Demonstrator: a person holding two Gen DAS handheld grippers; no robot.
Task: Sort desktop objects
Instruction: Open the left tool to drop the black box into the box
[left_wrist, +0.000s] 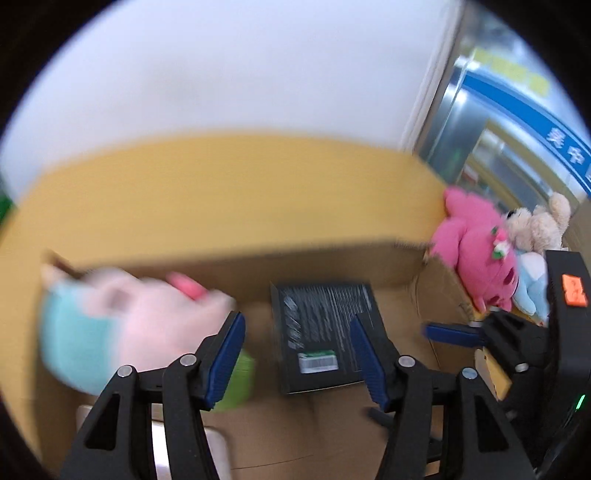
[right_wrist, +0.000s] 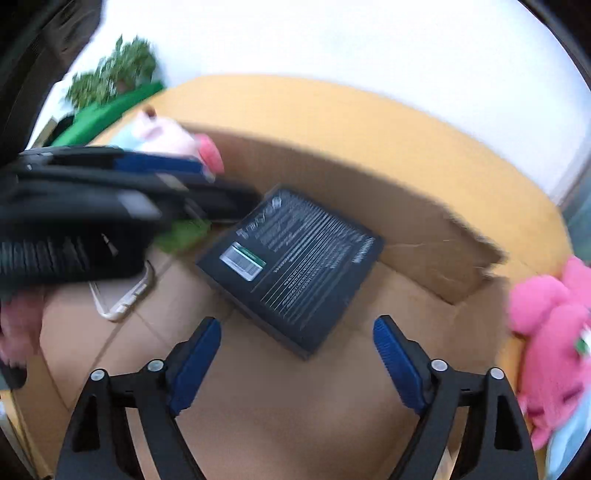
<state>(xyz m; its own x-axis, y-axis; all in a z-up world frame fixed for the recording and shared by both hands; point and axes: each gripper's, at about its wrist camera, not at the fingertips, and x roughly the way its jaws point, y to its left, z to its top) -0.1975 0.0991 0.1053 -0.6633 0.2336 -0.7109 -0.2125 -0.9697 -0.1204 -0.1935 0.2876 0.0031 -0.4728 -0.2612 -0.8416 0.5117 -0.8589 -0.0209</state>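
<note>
A flat black box (left_wrist: 321, 332) (right_wrist: 291, 266) with white print and a barcode label lies on the floor of an open cardboard carton (left_wrist: 332, 266) (right_wrist: 406, 229). My left gripper (left_wrist: 297, 356) hovers over the carton, open, with the black box seen beyond its blue pads and nothing pressed between them. In the right wrist view it shows as a black blur (right_wrist: 110, 206) beside the box's far left corner. My right gripper (right_wrist: 297, 354) is open too, and the box's near corner reaches just between its fingertips without touching the pads.
A pale pink and teal plush (left_wrist: 129, 325) (right_wrist: 166, 136), a green object (left_wrist: 240, 380) and a phone-like slab (right_wrist: 122, 299) lie in the carton's left part. Outside its right wall sit a bright pink plush (left_wrist: 476, 254) (right_wrist: 550, 332), a beige bear (left_wrist: 539, 225) and a light blue plush (left_wrist: 532, 288).
</note>
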